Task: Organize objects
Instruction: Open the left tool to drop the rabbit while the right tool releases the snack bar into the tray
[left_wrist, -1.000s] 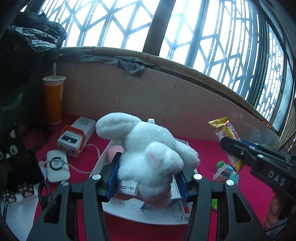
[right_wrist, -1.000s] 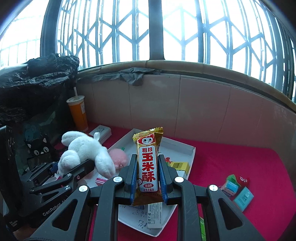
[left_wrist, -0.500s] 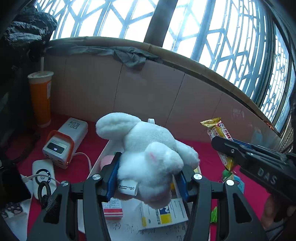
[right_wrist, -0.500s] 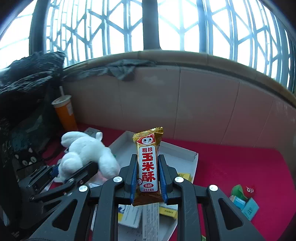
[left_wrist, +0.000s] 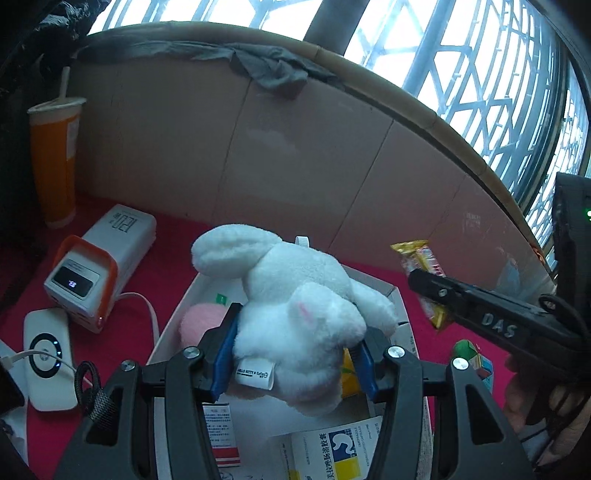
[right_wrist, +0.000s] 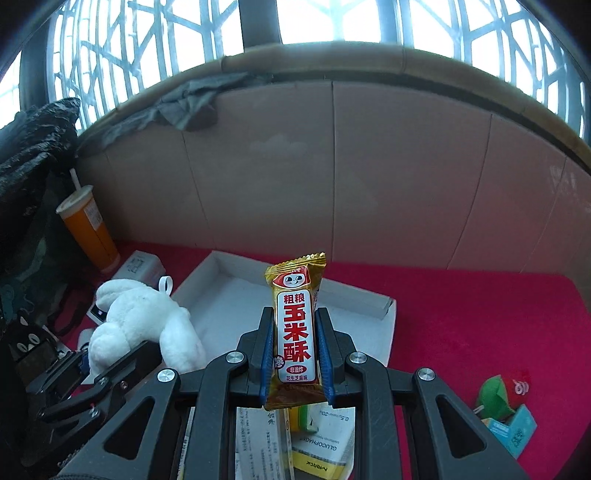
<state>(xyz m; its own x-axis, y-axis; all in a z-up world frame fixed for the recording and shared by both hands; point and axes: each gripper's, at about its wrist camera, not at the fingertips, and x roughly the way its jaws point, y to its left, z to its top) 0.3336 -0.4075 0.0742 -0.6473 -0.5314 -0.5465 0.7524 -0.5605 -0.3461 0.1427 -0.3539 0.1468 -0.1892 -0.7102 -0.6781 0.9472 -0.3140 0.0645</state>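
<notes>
My left gripper (left_wrist: 295, 350) is shut on a white plush rabbit (left_wrist: 295, 295) and holds it above the white cardboard tray (left_wrist: 173, 325). The rabbit also shows in the right wrist view (right_wrist: 144, 317). My right gripper (right_wrist: 295, 350) is shut on a gold and red snack bar (right_wrist: 295, 325), held upright above the tray (right_wrist: 384, 317). The bar also shows in the left wrist view (left_wrist: 421, 273). The tray holds a pink ball (left_wrist: 199, 321) and medicine boxes (left_wrist: 343, 450).
An orange drink cup (left_wrist: 55, 158), a white and orange power bank (left_wrist: 96, 266) and a white charger pad (left_wrist: 46, 362) lie left on the red cloth. A green and blue packet (right_wrist: 506, 410) lies right of the tray. A brown wall runs behind.
Both grippers have moved forward over the tray with their loads still held. The tray's inside and the boxes in it have come closer in both views.
</notes>
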